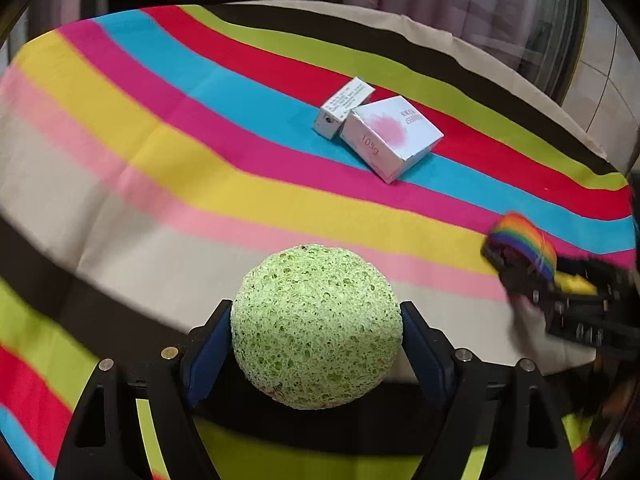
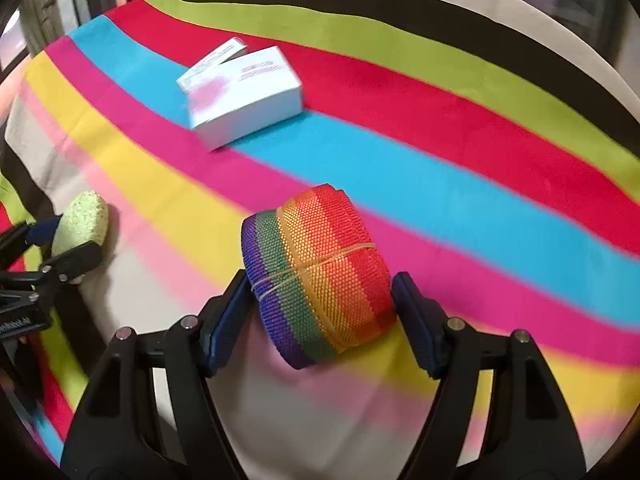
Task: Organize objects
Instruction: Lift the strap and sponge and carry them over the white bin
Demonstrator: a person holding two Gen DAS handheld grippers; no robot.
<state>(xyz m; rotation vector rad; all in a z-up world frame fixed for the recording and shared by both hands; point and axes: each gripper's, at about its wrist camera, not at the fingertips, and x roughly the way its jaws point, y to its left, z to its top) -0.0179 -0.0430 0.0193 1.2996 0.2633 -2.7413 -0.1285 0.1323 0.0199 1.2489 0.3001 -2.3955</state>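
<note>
Left wrist view: left gripper [image 1: 316, 344] pinches a green sponge ball [image 1: 316, 326] above the striped worktop [image 1: 160, 152]; right gripper [image 2: 320, 312] clamps a rainbow webbing roll [image 2: 318, 276], probably bound for the far white boxes [image 1: 390, 136].

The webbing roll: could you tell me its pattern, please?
Rainbow stripes, red through purple, on the roll; clearest in the right wrist view.

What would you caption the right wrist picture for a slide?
Right gripper holding a rainbow webbing roll above a striped cloth, white boxes beyond.
</note>
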